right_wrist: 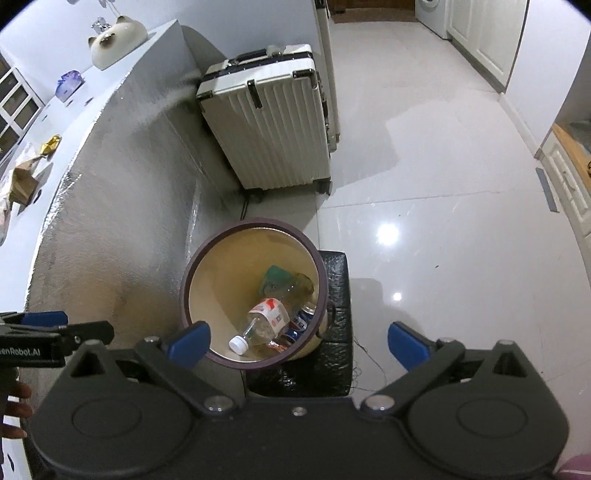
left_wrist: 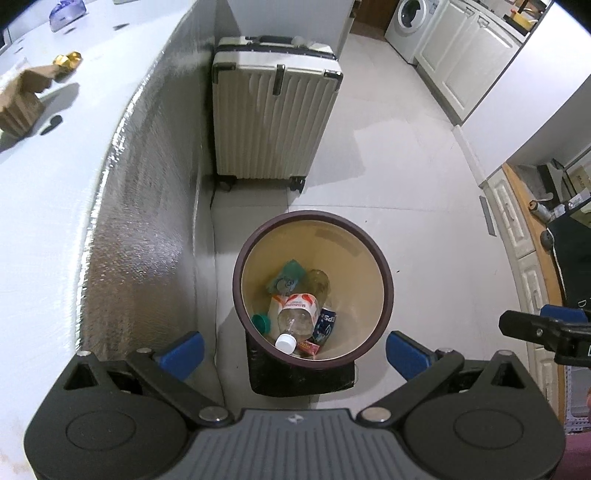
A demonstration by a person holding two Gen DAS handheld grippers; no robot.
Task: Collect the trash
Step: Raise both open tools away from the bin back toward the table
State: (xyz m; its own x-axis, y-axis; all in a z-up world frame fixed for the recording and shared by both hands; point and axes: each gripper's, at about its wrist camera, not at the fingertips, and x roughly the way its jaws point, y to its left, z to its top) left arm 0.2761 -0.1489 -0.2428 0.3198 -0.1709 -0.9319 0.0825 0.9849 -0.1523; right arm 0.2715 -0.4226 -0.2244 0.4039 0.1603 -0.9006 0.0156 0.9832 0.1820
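Observation:
A round trash bin (left_wrist: 384,273) (right_wrist: 321,273) with a dark rim stands on a black block on the floor beside the counter. In it lie a clear plastic bottle (left_wrist: 295,319) (right_wrist: 264,323) with a white cap, a blue Pepsi can (left_wrist: 325,325) (right_wrist: 301,325), a green wrapper (left_wrist: 290,275) (right_wrist: 277,277), a teal cap (left_wrist: 262,323) and a small red packet (left_wrist: 308,347). My left gripper (left_wrist: 293,349) is open and empty above the bin. My right gripper (right_wrist: 299,345) is open and empty above the bin. On the white counter lie a crumpled brown paper bag (left_wrist: 22,99) (right_wrist: 22,181) and a gold wrapper (left_wrist: 68,61) (right_wrist: 51,142).
A cream suitcase (left_wrist: 275,110) (right_wrist: 269,129) stands on the floor behind the bin. The counter's silver side (left_wrist: 140,206) runs along the left. White cabinets (left_wrist: 469,55) and a washing machine (left_wrist: 410,26) stand at the far right. A cat-shaped ornament (right_wrist: 118,40) sits on the counter.

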